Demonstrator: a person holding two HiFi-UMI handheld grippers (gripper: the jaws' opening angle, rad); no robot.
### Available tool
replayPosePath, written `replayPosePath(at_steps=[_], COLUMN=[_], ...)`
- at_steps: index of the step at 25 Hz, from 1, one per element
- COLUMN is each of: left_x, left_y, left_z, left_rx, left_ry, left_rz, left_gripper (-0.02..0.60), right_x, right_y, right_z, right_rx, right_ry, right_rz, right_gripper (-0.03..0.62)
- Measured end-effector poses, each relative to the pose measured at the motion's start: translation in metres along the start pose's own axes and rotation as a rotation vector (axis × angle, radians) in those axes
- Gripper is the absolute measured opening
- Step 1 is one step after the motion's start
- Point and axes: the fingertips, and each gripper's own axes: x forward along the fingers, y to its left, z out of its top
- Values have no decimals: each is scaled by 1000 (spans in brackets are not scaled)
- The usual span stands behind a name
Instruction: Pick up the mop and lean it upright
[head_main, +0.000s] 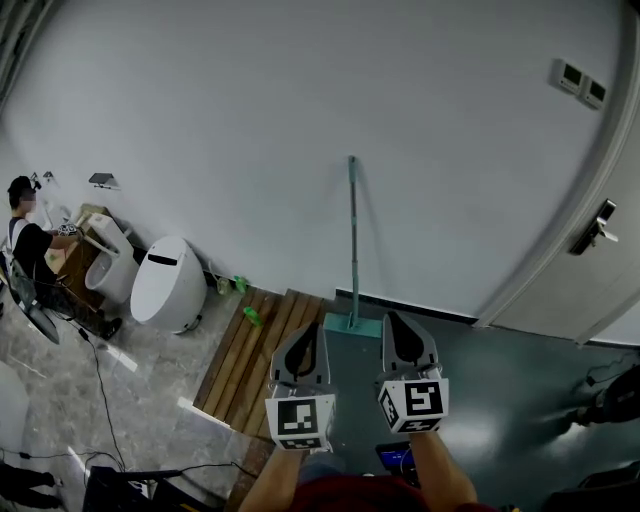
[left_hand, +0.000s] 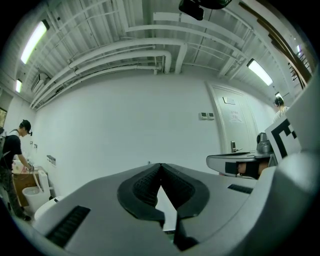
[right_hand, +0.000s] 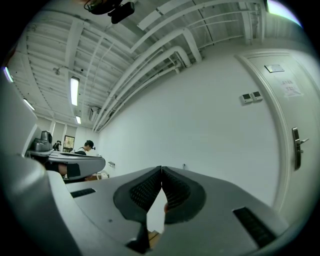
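Observation:
The mop (head_main: 352, 240) stands upright against the white wall, its teal handle rising from a flat teal head (head_main: 351, 325) on the dark floor. My left gripper (head_main: 304, 352) and right gripper (head_main: 403, 340) hover side by side just in front of the mop head, apart from it. Both are shut with nothing between the jaws. In the left gripper view the left gripper (left_hand: 160, 165) has its tips touching against the wall, and in the right gripper view the right gripper (right_hand: 162, 168) likewise. The mop handle's top barely peeks above each pair of tips.
A wooden slatted platform (head_main: 250, 355) lies left of the mop. A white toilet (head_main: 167, 283) and a urinal (head_main: 108, 258) stand further left, where a person (head_main: 32, 245) is working. A white door (head_main: 590, 260) with a lever handle is on the right. Cables run over the tiled floor at lower left.

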Motion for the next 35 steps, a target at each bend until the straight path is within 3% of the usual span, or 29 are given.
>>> replayPosePath(at_steps=[7,13,26,35], left_x=[38,61,126,220], left_y=[60,88,89,80], left_z=[4,2,-13,-5], left_rx=[-6,-14,35,32], left_ry=[-15,-14,8,0], left_rz=[-37,-66,-77,-61], left_gripper=[14,14,14,14], right_x=[60,92,157,228], right_y=[26,32,-5,-62], right_z=[9,11,-9,-7], right_rx=[-27,-30,24,38], right_ry=[-10,-14,-16,-13], right_rz=[-44,-87,-95,-64], right_gripper=[17,17,17,17])
